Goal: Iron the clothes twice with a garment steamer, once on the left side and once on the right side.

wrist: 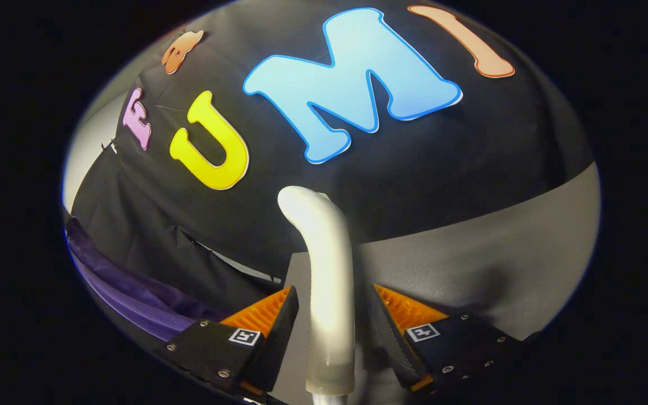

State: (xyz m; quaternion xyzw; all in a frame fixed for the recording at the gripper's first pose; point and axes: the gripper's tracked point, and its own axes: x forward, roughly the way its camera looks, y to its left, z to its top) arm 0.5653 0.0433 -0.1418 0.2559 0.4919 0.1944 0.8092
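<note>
Gripper view: the tool [332, 332] has its two fingers set either side of the garment steamer [327, 281], a pale curved handle standing up between them and bending toward 11 o'clock at its top. Whether both fingers press on the handle cannot be told; a narrow gap seems to show on each side. At 8 o'clock from the fingers lies purple clothing [133, 292], bunched against the booth's black wall. Beyond the fingers, toward 2 o'clock, spreads a grey tabletop [498, 264]
</note>
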